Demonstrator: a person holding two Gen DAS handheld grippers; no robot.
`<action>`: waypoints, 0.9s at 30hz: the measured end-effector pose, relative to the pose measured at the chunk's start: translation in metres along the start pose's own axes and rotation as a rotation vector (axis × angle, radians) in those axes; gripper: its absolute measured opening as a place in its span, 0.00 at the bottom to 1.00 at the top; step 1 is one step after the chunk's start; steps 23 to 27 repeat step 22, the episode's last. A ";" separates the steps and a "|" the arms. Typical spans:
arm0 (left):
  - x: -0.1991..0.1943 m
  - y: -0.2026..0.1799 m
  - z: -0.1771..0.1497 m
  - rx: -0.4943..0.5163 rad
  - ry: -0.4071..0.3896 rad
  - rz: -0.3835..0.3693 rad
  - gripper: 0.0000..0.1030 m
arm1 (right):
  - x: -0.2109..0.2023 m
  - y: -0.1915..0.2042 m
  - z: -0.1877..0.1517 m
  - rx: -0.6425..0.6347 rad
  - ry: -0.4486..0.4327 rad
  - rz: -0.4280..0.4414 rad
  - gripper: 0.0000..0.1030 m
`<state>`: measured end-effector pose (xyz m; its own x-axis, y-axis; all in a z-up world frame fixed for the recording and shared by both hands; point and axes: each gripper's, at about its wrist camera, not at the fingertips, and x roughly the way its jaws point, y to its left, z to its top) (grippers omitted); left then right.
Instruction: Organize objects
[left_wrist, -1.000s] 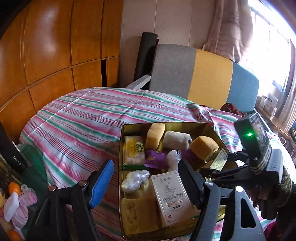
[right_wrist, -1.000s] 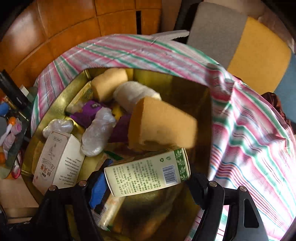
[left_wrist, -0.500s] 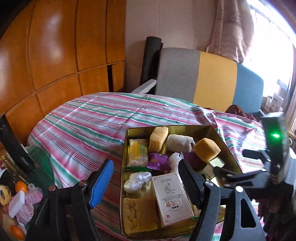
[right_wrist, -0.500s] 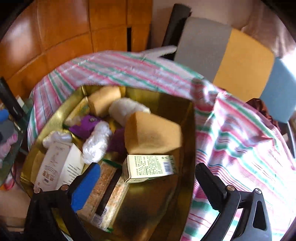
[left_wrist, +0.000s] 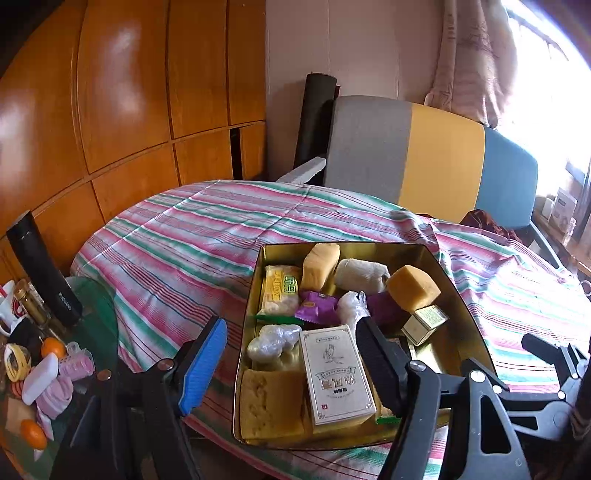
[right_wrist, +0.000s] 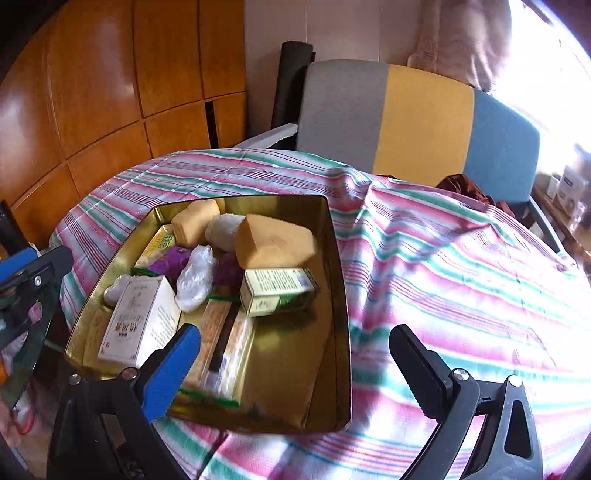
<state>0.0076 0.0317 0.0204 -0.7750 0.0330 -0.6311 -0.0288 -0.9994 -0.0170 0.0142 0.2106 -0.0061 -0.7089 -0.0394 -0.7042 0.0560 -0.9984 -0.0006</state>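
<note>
Right gripper (right_wrist: 295, 365): jaws spread wide, just been opening, nothing between them; blue pad on left finger, black ridged pad on right; pointing steeply down. Left gripper (left_wrist: 291, 362): jaws apart, empty, angled down; same blue and black pads. Right gripper's black frame shows at right edge of left wrist view.

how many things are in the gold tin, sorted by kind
yellow sponge blocks: 3
printed cardboard boxes: 2
purple packets: 2
clear plastic bundles: 2
white cloth roll: 1
yellow-green snack bag: 1
flat orange wrapped pack: 1
total: 12
</note>
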 end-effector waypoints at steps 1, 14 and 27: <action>-0.001 0.001 0.000 -0.003 -0.003 -0.004 0.69 | -0.001 -0.001 -0.002 0.005 0.000 0.000 1.00; -0.007 0.000 -0.003 0.015 -0.045 -0.004 0.60 | -0.012 0.010 -0.011 -0.008 -0.022 -0.009 1.00; -0.010 -0.001 -0.002 0.028 -0.063 -0.003 0.58 | -0.011 0.015 -0.010 -0.015 -0.020 -0.006 1.00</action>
